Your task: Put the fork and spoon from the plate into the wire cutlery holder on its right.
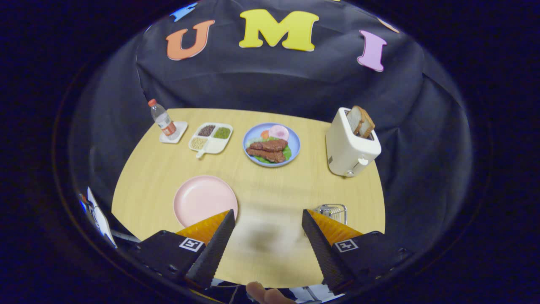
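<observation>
Fingers (268,219) were wide apart, holding nothing, above table (270,185). Pink plate (205,198) looked bare; wire holder (333,211) mostly hidden behind right finger, so cutlery possibly already in. Risk: bumping holder w/ finger

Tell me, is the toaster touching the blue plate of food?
Apart. The gripper view shows bare tabletop between the toaster and the blue plate, well beyond the open gripper.

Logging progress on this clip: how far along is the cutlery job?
The pink plate looks bare, with no fork or spoon on it. The tool is open and holds nothing. Whether the cutlery sits in the wire holder cannot be told, as a finger hides most of it.
</observation>
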### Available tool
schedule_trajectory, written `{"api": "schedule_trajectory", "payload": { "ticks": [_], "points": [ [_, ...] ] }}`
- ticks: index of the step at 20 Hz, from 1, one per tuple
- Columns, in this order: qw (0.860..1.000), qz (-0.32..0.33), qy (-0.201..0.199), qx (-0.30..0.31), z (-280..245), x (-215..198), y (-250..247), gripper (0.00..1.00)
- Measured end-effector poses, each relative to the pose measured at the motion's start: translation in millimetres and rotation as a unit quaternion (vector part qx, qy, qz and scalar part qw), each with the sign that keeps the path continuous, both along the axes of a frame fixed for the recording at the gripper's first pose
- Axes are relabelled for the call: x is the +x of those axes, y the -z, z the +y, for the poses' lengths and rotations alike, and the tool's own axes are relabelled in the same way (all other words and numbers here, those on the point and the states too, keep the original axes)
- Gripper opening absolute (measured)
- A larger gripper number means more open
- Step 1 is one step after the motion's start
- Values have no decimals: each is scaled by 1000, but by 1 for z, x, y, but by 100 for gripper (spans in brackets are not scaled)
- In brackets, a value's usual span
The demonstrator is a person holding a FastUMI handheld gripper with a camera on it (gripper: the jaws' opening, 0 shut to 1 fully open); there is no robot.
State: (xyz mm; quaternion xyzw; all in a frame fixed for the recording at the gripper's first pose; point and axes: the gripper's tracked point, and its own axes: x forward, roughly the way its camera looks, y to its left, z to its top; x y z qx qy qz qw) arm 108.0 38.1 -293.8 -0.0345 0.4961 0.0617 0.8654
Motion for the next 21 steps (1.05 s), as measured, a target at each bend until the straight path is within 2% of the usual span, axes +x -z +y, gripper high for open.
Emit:
{"api": "schedule_trajectory", "payload": {
  "ticks": [4,7,9,13,15,17,21],
  "points": [
    [997,-73,8,14,25,-3,-32,97],
    [988,-149,16,27,36,-2,-67,97],
    [983,-178,16,42,43,-15,-89,96],
    [961,-271,22,42,39,-31,-142,96],
    [945,-324,14,41,42,-50,-167,96],
    [928,-369,22,40,36,-64,-183,96],
    [916,-395,40,56,34,-95,-196,96]
  ]
}}
